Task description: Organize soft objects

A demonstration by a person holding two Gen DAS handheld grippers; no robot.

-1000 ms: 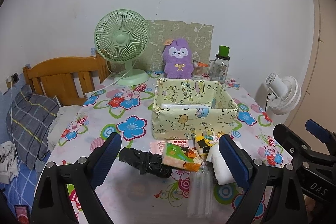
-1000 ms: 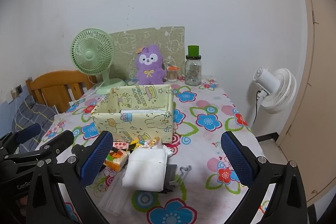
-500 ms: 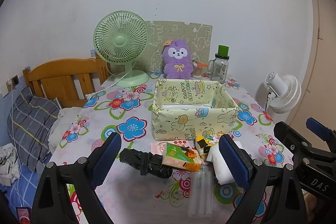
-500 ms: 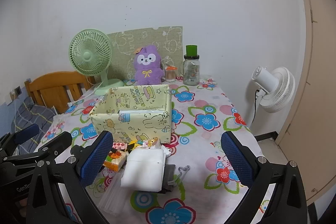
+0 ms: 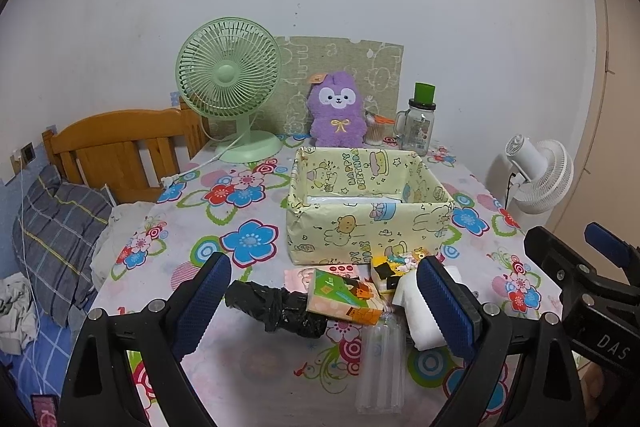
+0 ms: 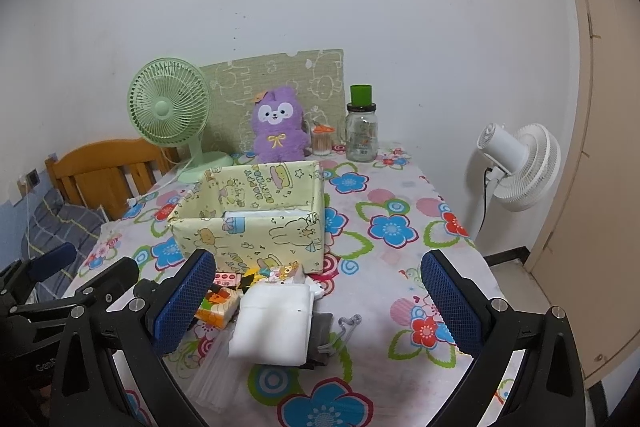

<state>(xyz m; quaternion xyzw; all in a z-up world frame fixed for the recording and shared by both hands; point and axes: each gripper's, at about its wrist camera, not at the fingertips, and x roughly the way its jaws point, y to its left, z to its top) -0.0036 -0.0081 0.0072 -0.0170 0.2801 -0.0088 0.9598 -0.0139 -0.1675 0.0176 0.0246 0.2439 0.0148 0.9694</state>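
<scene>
Glossy flowered plastic over the tabletop (image 5: 256, 227), seen from the left wrist; near its middle a paper-wrapped yellow box (image 5: 368, 227), open-topped, cartoon print. Just in front of the box, a heap of soft things: crinkled black bag (image 5: 276, 307), flat tissue pack (image 5: 344, 299) in orange and green, folded white pad (image 5: 420, 307) partly behind a finger, clear ribbed sleeve (image 5: 380, 367) nearest the lens. Left hand-held gripper (image 5: 320, 307) spread wide, empty, blue dimpled pads (image 5: 200, 299) either side of the heap and above it. Right hand-held gripper (image 5: 580, 287) only at the frame edge here, cut off. At the back, round green fan (image 5: 228, 79), fluffy purple plush (image 5: 338, 115), glass jar (image 5: 420, 127).

From the right wrist, same box (image 6: 256, 227), white pad (image 6: 276, 323) shown whole and puffy, with a grey pouch (image 6: 324, 331) and cord beneath it, hidden in the other view. Black bag out of sight. Right hand-held gripper (image 6: 320, 307) wide apart, holding nothing. White fan (image 6: 520, 163) beside the tabletop (image 6: 400, 267). Small items by the box front too jumbled to make out.
</scene>
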